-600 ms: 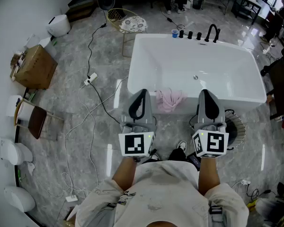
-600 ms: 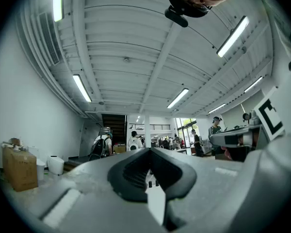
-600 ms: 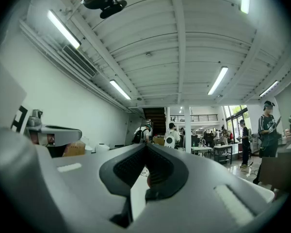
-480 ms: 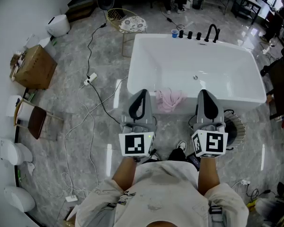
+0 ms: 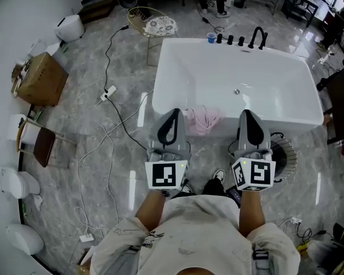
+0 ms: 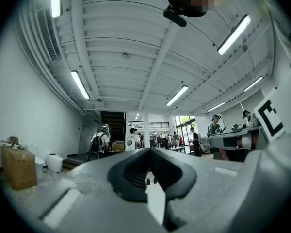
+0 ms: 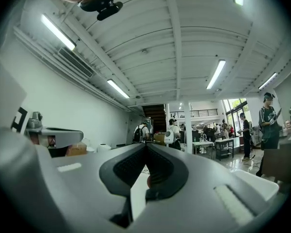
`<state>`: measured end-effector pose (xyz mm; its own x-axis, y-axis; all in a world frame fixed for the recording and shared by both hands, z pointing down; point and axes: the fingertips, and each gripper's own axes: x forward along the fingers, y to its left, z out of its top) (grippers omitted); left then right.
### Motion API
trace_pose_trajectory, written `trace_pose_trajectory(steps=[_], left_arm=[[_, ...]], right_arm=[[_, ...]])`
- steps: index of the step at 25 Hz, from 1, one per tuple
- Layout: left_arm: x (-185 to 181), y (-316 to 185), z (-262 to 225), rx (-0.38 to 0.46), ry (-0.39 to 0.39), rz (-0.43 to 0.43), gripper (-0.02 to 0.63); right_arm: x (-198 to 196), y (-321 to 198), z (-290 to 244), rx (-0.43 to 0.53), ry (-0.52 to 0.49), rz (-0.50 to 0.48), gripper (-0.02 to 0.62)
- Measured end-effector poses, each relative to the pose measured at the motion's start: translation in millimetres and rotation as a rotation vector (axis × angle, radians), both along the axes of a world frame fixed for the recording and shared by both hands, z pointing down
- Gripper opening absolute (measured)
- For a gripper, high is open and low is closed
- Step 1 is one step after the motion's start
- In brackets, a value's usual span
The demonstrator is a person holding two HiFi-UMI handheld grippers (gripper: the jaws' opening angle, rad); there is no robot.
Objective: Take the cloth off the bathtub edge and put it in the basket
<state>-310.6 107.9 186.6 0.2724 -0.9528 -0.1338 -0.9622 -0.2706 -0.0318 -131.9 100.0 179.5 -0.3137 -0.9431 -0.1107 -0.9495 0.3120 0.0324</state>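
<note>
A pink cloth [image 5: 205, 121] hangs crumpled over the near edge of the white bathtub [image 5: 286, 79]. My left gripper [image 5: 171, 113] is held upright just left of the cloth, and my right gripper [image 5: 249, 113] is held upright just right of it; both hover in front of the tub wall, apart from the cloth. In the left gripper view the left gripper [image 6: 148, 152] points into the room with its jaws together and empty. The right gripper [image 7: 145, 147] looks the same in the right gripper view. A dark round wire basket [image 5: 285, 158] stands on the floor by the tub's near right corner.
A gold wire basket [image 5: 139, 17] and a patterned stool [image 5: 160, 26] stand beyond the tub's far left corner. Black taps [image 5: 256, 39] and a blue cup [image 5: 211, 39] sit on its far rim. Cables and a power strip [image 5: 109, 94], a cardboard box [image 5: 40, 80] and toilets [image 5: 14, 182] lie left.
The tub and cloth sit slightly higher in the head view. Both grippers keep their places and stay shut.
</note>
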Motion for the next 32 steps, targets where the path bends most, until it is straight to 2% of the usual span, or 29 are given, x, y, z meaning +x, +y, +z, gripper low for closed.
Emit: trace_pose_trajectory(steps=[8,24,32], left_arm=[[33,-30,7,-0.032,-0.004,0.014,0.002],[166,-112,2,-0.01,-0.029,-0.019,0.002],[194,-138,2,-0.014,-0.049,-0.047,0.002]], right_arm=[[32,-27,14,-0.037,-0.017,0.007,0.003],[162,-114,20,-0.037,-0.065,-0.042,0.003],[191,-144,27,-0.053,-0.086,-0.069,0.003]])
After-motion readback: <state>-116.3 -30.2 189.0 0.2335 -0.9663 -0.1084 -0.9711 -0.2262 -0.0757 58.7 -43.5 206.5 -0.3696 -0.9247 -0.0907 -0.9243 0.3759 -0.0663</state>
